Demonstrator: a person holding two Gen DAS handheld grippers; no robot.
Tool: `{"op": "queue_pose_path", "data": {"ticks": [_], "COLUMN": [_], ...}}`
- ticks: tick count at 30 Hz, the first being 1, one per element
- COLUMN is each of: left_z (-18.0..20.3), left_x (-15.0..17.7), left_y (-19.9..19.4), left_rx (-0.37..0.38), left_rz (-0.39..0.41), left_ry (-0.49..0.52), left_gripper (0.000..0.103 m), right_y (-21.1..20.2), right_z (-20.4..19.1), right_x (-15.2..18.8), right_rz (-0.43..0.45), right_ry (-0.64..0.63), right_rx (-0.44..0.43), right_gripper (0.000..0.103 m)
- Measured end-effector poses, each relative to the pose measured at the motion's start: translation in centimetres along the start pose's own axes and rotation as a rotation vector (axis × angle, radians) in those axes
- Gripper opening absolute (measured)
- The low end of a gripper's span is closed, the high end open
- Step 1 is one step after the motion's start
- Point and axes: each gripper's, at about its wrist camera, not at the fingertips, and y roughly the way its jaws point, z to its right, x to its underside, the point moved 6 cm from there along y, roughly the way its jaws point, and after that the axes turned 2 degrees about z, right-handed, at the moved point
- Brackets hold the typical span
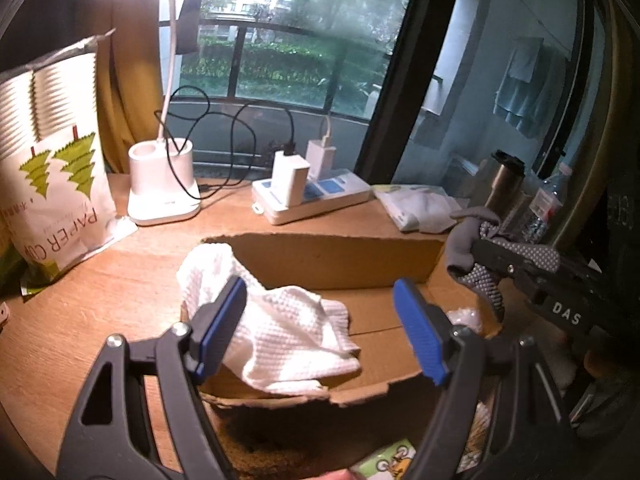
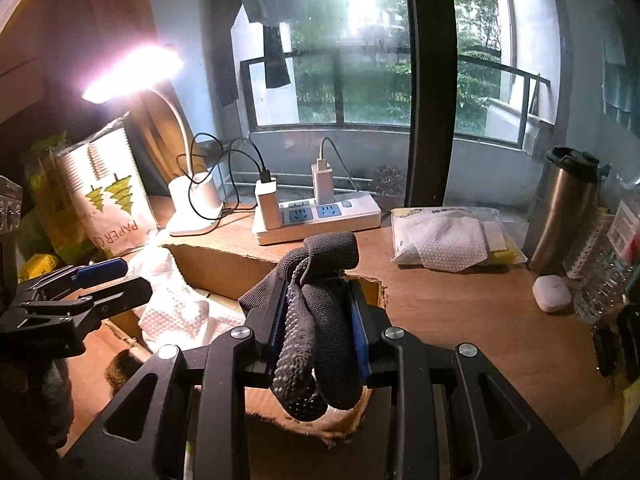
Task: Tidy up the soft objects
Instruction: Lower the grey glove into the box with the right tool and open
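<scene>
1. Glove (image 2: 316, 336) hangs clamped in the right gripper (image 2: 320, 332) jaws, just right of the cardboard box (image 1: 320, 252).
2. Left gripper (image 1: 320, 328) jaws gape wide, empty, above the white cloth (image 1: 288, 332) inside.
3. Box stands mid-bench (image 2: 460, 312).

The left gripper (image 1: 320, 328) is angled downward with its blue-padded jaws spread wide apart and nothing pressed between them. The right gripper (image 2: 318, 320) is also angled downward; its jaws are drawn close together, clamping a bunched grey dotted glove (image 2: 316, 320) between the pads.
</scene>
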Motion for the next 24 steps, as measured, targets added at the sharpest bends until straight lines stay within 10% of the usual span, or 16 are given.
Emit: {"op": "queue_pose_path", "data": {"ticks": [24], "left_z": [-0.3], "left_x": [0.6], "left_y": [0.7], "left_rx": [0.003], "left_rz": [-0.019], "left_ry": [-0.011], "left_gripper": [0.077], "right_y": [2.8], "right_z": [0.1], "right_x": [1.4], "right_rz": [-0.055], "right_ry": [-0.008], "right_rx": [0.039], "right_gripper": [0.052]}}
